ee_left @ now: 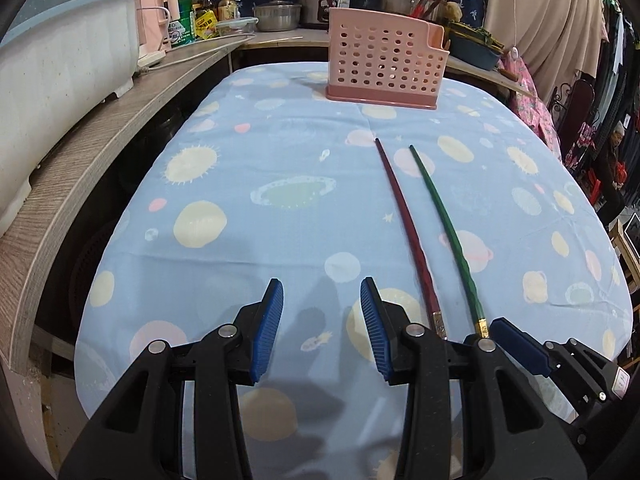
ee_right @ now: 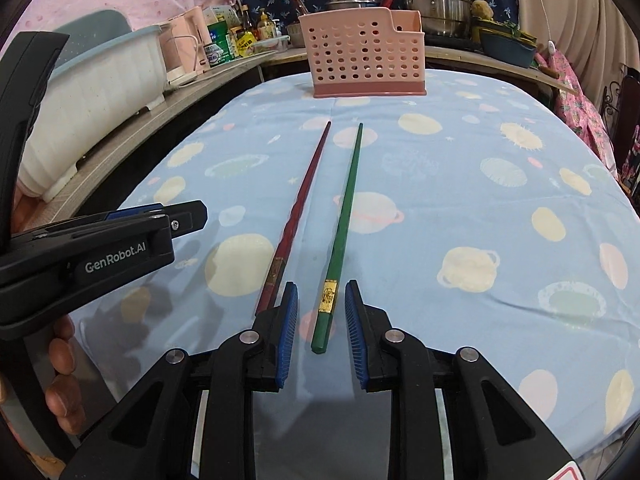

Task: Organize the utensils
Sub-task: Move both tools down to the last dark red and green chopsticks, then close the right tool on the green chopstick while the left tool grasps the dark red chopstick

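Left wrist view: the left tool [ee_left: 322,292] hovers spread over the planet-print counter [ee_left: 240,216] with nothing between its pads. The red chopstick [ee_left: 404,220] and green chopstick [ee_left: 448,232] lie just to its right, the pink holder [ee_left: 384,60] beyond them.

Right wrist view: the right tool [ee_right: 321,300] stands spread around the green chopstick's [ee_right: 340,232] gold-labelled end, pads apart from it. The left tool [ee_right: 160,220] reads "GenRobot.AI".
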### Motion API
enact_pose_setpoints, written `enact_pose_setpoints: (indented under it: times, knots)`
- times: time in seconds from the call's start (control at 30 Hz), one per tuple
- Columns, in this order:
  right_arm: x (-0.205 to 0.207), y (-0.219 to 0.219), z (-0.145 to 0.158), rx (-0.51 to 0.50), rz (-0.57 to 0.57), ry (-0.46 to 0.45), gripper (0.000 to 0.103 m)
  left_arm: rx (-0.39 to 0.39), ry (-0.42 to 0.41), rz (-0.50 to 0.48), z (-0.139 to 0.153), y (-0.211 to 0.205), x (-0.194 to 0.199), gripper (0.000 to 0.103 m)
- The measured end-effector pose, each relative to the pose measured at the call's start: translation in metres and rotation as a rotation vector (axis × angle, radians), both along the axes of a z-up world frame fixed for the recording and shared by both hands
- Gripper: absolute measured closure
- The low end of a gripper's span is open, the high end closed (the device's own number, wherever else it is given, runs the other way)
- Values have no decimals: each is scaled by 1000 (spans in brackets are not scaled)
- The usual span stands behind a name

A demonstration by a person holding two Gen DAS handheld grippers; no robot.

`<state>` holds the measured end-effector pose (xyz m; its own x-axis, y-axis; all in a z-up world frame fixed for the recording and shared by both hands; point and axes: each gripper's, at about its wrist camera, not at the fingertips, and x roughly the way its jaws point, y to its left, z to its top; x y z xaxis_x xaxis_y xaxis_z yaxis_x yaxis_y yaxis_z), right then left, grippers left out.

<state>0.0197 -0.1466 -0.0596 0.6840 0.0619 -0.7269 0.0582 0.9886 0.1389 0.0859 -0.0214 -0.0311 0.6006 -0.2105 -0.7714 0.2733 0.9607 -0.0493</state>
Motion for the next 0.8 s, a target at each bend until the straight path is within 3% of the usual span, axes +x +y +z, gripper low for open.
enact_pose_setpoints:
  times: [0.1, 0.23, 0.6, 0.8]
  knots:
    - [-1, -1, -1, -18, -8, -3, 90, -1, 0, 2, -1, 1, -2, 55]
    - [-2, -6, -1, -18, -22, -6, 95, 0, 3, -11, -2, -3, -3, 54]
    - [-13, -35, -1, 10, -109, -7, 96, -2, 17, -86, -8, -30, -15, 38]
    - [-16, -41, -2, 23, -119, -10, 96, 2, 39, -119, -16, -47, -20, 38]
